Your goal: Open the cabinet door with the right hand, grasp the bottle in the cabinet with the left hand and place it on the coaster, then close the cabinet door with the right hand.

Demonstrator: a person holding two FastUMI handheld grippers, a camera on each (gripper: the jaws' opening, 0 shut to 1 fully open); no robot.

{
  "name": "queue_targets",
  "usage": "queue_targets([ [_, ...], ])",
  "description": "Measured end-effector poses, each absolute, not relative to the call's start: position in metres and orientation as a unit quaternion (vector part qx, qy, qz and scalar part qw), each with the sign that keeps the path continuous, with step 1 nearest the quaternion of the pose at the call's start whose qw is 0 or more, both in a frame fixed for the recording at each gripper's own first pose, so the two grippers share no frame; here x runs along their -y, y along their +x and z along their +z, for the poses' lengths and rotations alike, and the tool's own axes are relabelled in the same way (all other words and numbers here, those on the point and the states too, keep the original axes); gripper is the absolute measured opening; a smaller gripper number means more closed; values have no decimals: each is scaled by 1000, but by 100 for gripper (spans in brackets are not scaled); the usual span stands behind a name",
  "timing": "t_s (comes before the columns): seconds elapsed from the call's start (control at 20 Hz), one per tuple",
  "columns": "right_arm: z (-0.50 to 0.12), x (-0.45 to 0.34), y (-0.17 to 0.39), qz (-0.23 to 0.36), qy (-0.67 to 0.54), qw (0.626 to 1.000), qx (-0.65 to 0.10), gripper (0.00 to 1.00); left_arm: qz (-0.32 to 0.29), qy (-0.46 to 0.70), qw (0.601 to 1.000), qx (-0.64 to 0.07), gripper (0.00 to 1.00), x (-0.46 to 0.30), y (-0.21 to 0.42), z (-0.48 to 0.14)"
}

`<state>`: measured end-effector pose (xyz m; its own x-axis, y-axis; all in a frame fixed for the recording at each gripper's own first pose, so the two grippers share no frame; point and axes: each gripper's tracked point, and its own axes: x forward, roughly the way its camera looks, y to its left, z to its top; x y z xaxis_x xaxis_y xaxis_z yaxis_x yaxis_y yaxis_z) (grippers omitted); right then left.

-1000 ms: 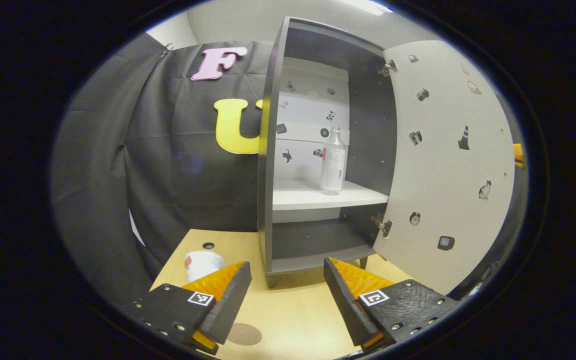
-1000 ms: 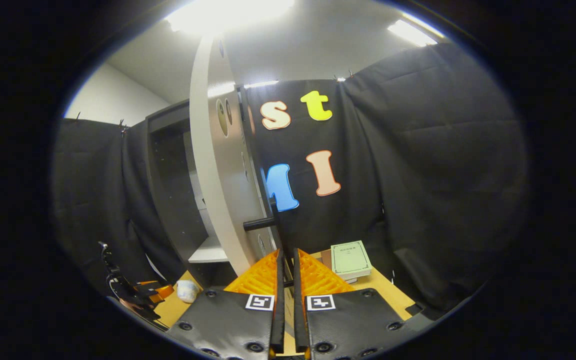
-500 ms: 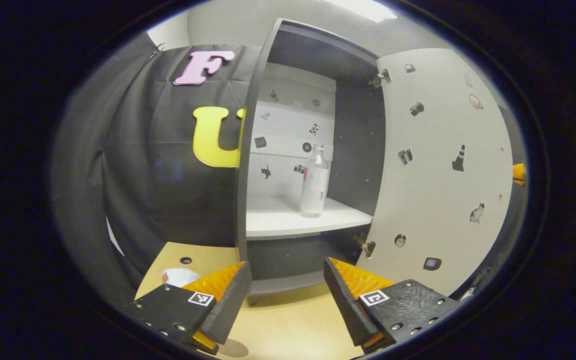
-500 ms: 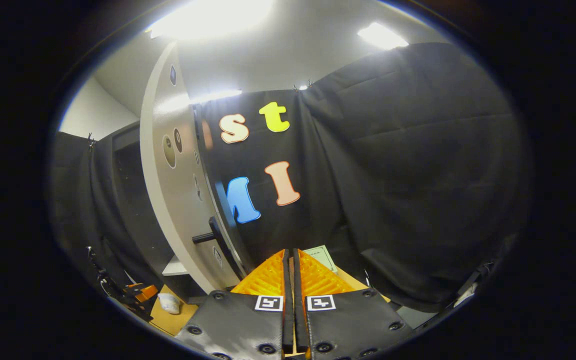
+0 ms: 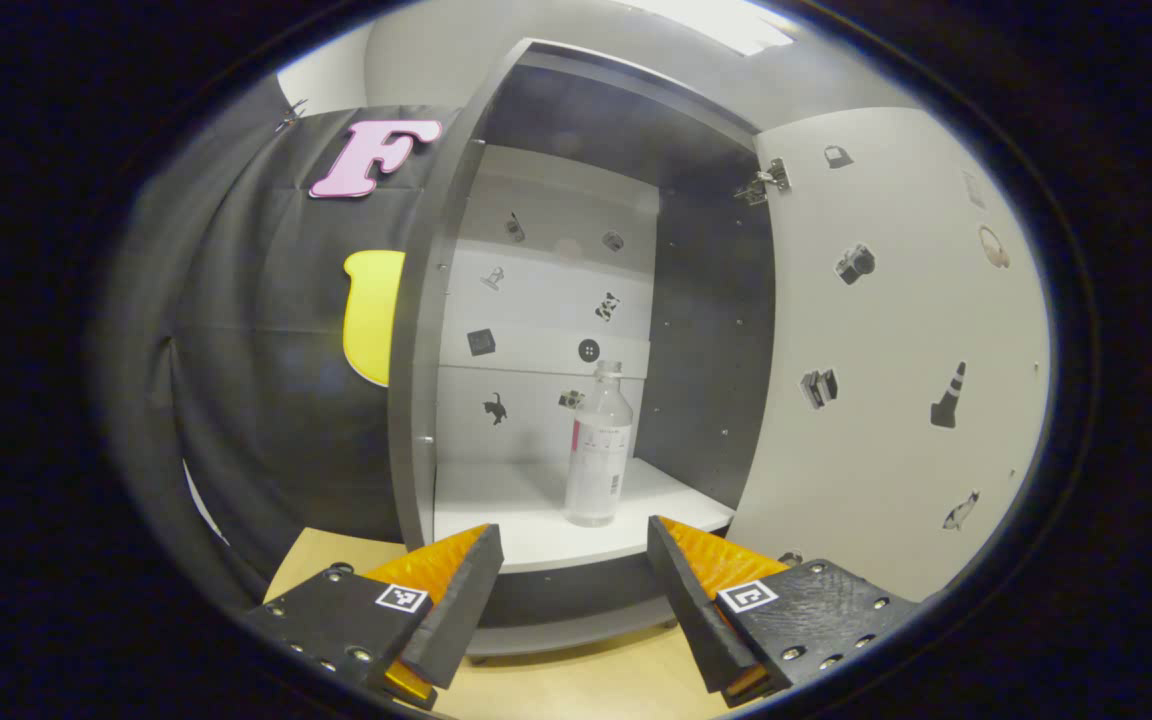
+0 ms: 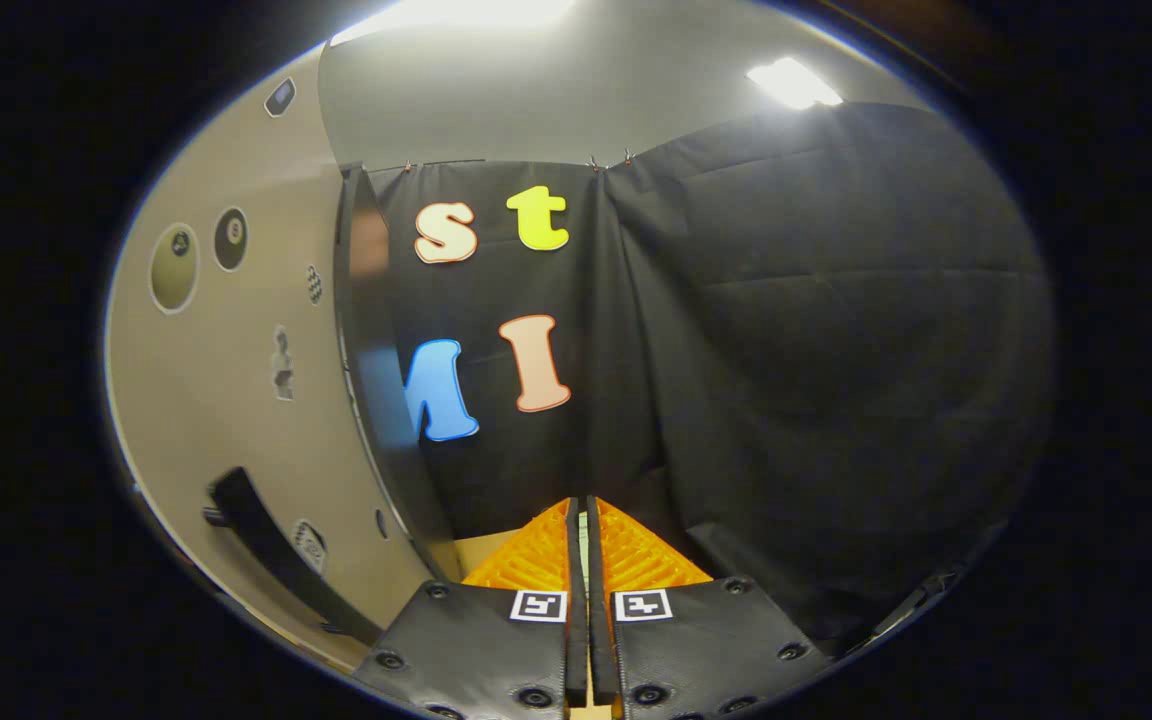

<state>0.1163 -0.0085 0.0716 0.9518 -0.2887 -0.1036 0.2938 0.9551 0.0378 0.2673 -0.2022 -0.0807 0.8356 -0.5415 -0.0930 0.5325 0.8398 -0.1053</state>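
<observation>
In the left gripper view a clear plastic bottle (image 5: pixel 597 450) stands upright on the white shelf (image 5: pixel 496 500) of the dark grey cabinet (image 5: pixel 414 380). The cabinet door (image 5: pixel 896 350) hangs wide open on the right. My left gripper (image 5: pixel 574 545) is open, level with the shelf's front edge, the bottle a short way ahead between its fingers' lines. In the right gripper view my right gripper (image 6: pixel 582 515) is shut with nothing between its fingers. The door's outer face (image 6: pixel 236 400) and its black handle (image 6: pixel 271 555) lie to the left of it, apart from the fingers.
A strip of wooden tabletop (image 5: pixel 586 685) shows under the cabinet. Black cloth walls stand left of the cabinet (image 5: pixel 256 350) and ahead of the right gripper (image 6: pixel 816 350). Stickers dot the cabinet's back panel and the door.
My left gripper has risen and moved closer to the shelf; the bottle looks larger and the tabletop items have dropped out of sight. My right gripper has swung right, away from the door handle.
</observation>
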Motion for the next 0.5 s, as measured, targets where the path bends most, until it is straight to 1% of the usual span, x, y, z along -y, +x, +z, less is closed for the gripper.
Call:
queue_targets([
  [0.05, 73, 16, 127, -151, 24, 987, -48, 4, -278, -39, 958, -58, 89, 209, 276, -74],
  [0.1, 74, 20, 138, -148, 30, 987, -45, 0, -276, -42, 959, -52, 89, 216, 287, -65],
  [0.15, 73, 22, 149, -143, 42, 988, -42, 8, -272, -42, 960, -47, 89, 222, 297, -59],
  [0.2, 71, 24, 159, -136, 53, 988, -42, 8, -265, -41, 962, -44, 87, 227, 309, -56],
  [0.25, 64, 24, 173, -124, 63, 989, -49, 13, -260, -38, 964, -41, 87, 231, 321, -53],
  [0.3, 58, 25, 181, -116, 67, 989, -56, 15, -255, -35, 965, -38, 87, 237, 332, -50],
  [0.35, 51, 29, 188, -112, 65, 989, -66, 29, -256, -34, 965, -36, 87, 244, 341, -49],
  [0.4, 46, 34, 194, -113, 63, 989, -73, 31, -258, -33, 965, -36, 88, 252, 350, -49],
  [0.45, 43, 39, 200, -116, 63, 988, -77, 29, -260, -32, 964, -36, 88, 259, 357, -50],
  [0.5, 42, 41, 206, -115, 65, 988, -77, 34, -259, -31, 965, -38, 89, 264, 365, -52],
])
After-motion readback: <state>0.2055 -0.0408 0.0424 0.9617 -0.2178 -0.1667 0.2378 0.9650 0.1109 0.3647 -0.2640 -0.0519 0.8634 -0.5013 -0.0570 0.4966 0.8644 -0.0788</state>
